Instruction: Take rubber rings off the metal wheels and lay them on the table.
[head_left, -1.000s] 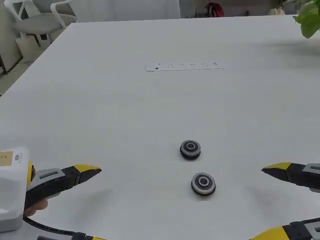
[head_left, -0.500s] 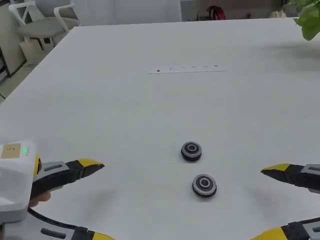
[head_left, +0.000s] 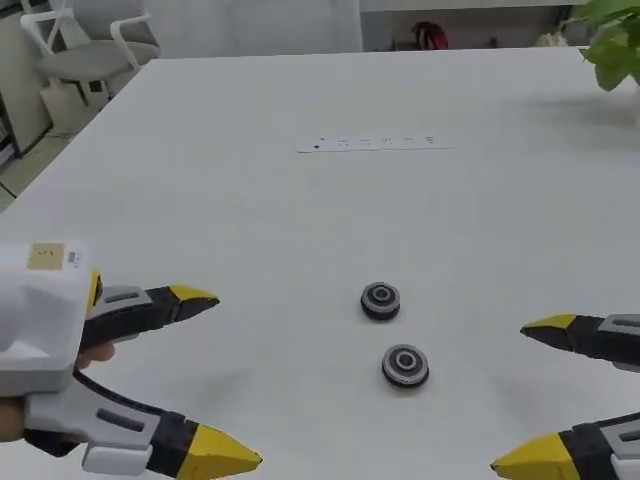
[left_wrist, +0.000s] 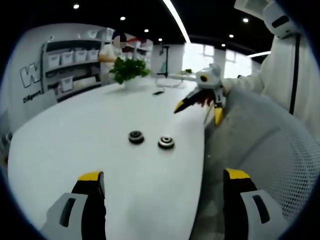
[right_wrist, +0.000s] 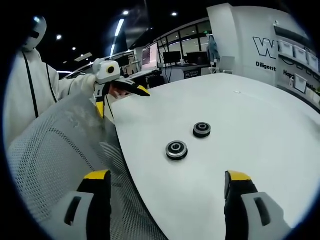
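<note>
Two small metal wheels with black rubber rings lie flat on the white table. One wheel lies farther from me and the other wheel nearer my edge. My left gripper hovers open to their left, and my right gripper hovers open to their right, both clear of the wheels. In the left gripper view the far wheel and the near wheel lie ahead of the open left gripper. In the right gripper view the near wheel and the far wheel lie beyond the open right gripper.
A flat socket strip is set into the table farther back. A green plant stands at the far right corner and a white chair beyond the far left. The table's near edge runs just below both grippers.
My left gripper has come up and forward over the table, so its lower jaw now shows fully. The right gripper has barely moved. The wheels lie where they were.
</note>
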